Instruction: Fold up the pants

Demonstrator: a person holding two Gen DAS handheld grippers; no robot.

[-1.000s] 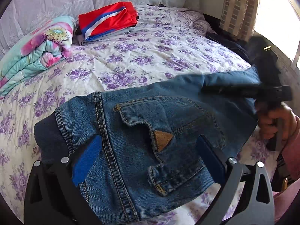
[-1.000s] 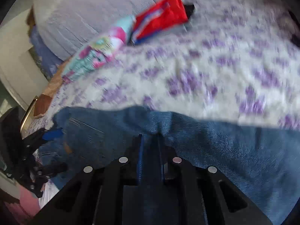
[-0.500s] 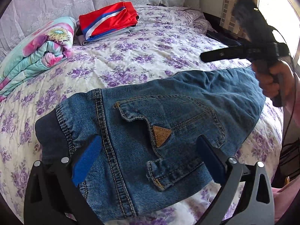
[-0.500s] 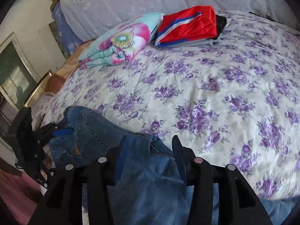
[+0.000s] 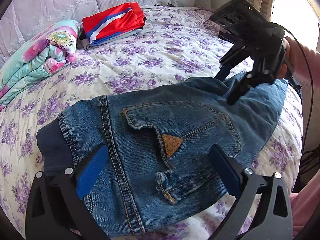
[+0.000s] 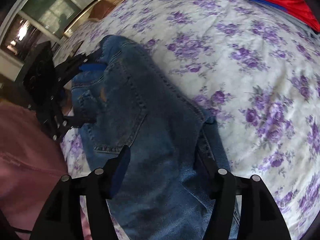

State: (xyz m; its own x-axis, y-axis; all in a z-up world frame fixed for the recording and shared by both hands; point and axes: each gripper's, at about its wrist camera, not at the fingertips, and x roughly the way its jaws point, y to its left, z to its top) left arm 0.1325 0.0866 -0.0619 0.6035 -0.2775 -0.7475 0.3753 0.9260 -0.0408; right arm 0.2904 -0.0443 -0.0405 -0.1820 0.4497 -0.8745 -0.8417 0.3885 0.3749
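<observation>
Blue denim pants [image 5: 160, 144] lie folded on the flowered bed, back pocket with a brown triangle patch facing up. My left gripper [image 5: 158, 160] is open, its blue pads spread over the waistband end just above the cloth. My right gripper [image 5: 230, 88] shows at the far end of the pants, open, fingertips down on the folded leg end. In the right wrist view the pants [image 6: 152, 124] run away from the open right gripper [image 6: 162, 156], whose fingers straddle the denim. The left gripper [image 6: 84, 92] is seen at the far end.
The bed [image 5: 140, 60] has a purple-flowered cover. A rolled floral quilt [image 5: 38, 60] and a stack of folded red, white and blue clothes [image 5: 114, 24] lie near the headboard. A curtain and bright window are at right. A pink sleeve [image 6: 26, 150] is near the bed edge.
My right gripper let go of the leg end, lifted, then came back down open onto the folded pants. The pants now lie flat. My left gripper stayed still.
</observation>
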